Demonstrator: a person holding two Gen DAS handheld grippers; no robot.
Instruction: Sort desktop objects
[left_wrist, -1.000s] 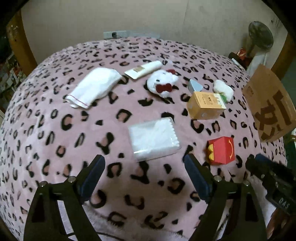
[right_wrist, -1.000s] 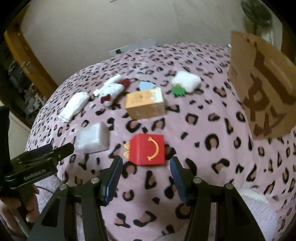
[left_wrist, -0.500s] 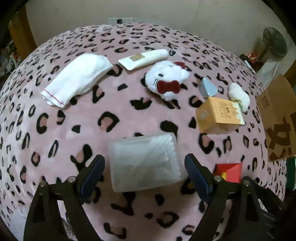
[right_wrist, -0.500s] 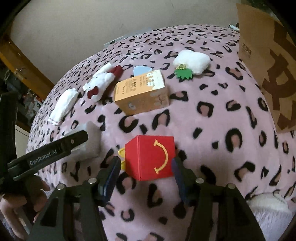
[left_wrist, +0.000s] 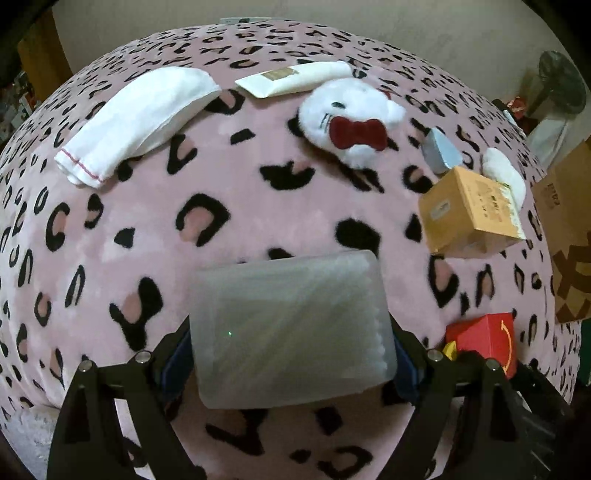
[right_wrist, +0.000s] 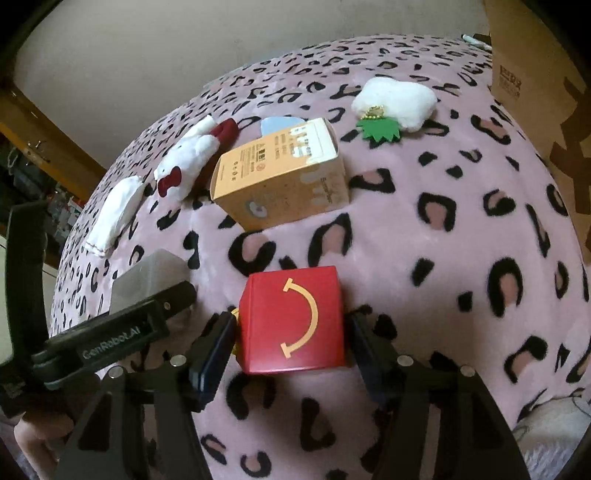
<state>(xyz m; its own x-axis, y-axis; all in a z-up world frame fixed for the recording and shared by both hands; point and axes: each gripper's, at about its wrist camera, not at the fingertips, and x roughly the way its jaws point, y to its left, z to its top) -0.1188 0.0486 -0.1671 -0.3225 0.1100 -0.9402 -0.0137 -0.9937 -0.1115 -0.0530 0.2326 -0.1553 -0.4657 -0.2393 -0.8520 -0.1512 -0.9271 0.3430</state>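
A clear plastic box of cotton swabs (left_wrist: 291, 325) lies on the pink leopard blanket (left_wrist: 258, 206), between the fingers of my left gripper (left_wrist: 291, 354), which is open around it. A small red box with a yellow smile (right_wrist: 293, 319) sits between the fingers of my right gripper (right_wrist: 290, 343), also open; the fingers stand close to its sides. The swab box (right_wrist: 147, 280) and left gripper (right_wrist: 110, 336) show at left in the right wrist view. The red box (left_wrist: 484, 343) shows at right in the left wrist view.
A tan carton (right_wrist: 280, 177), a white plush cat with red bow (left_wrist: 351, 118), a folded white towel (left_wrist: 136, 118), a cream tube (left_wrist: 295, 77), a small blue packet (left_wrist: 439, 151) and a white plush charm (right_wrist: 395, 99) lie farther back. A brown cardboard box (right_wrist: 535, 74) stands at right.
Both grippers have moved forward and down: the swab box now lies between the left fingers, and the red box between the right fingers. Both stay open.
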